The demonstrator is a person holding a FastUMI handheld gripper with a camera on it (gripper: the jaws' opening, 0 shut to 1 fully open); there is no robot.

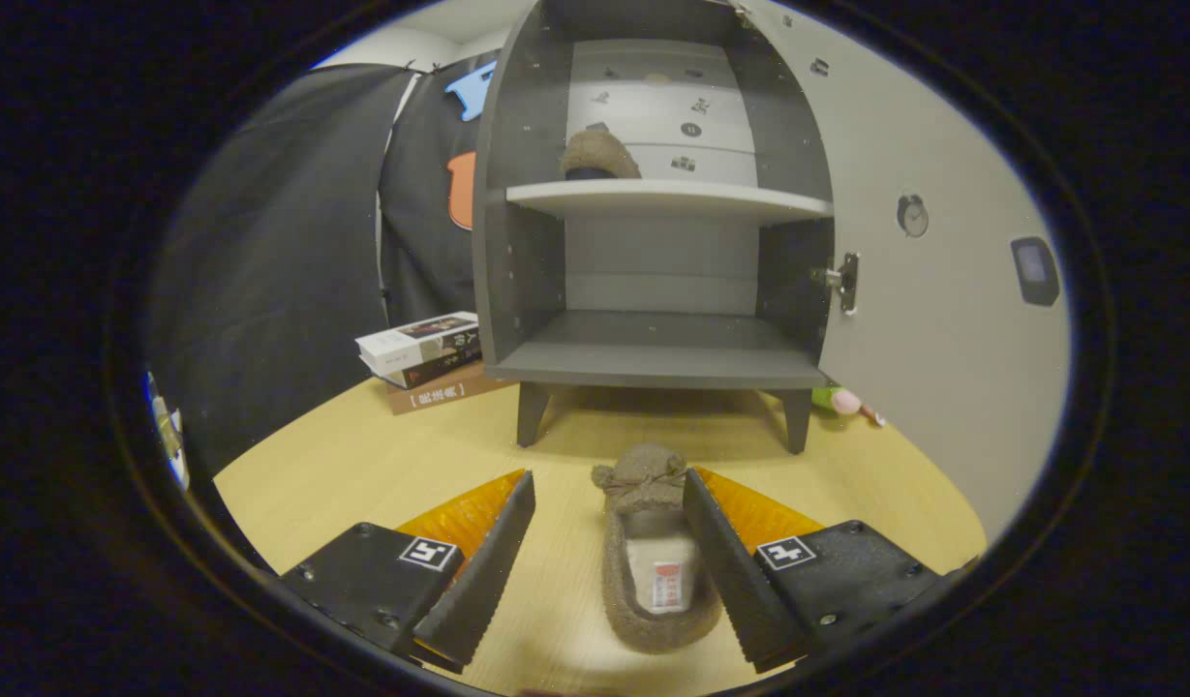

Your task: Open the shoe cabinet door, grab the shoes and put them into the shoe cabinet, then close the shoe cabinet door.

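Brown fuzzy shoe on the wooden table, between the spread fingers of the gripper.
Its side lies against the right finger; beyond stands the shoe cabinet, door open, another shoe on its shelf.

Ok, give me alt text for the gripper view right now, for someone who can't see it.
The open gripper straddles a brown fuzzy slipper with a bow lying on the light wooden table; one finger sits against its side, the other apart. Just beyond stands the dark grey shoe cabinet, its door swung open, a matching slipper on its upper shelf.
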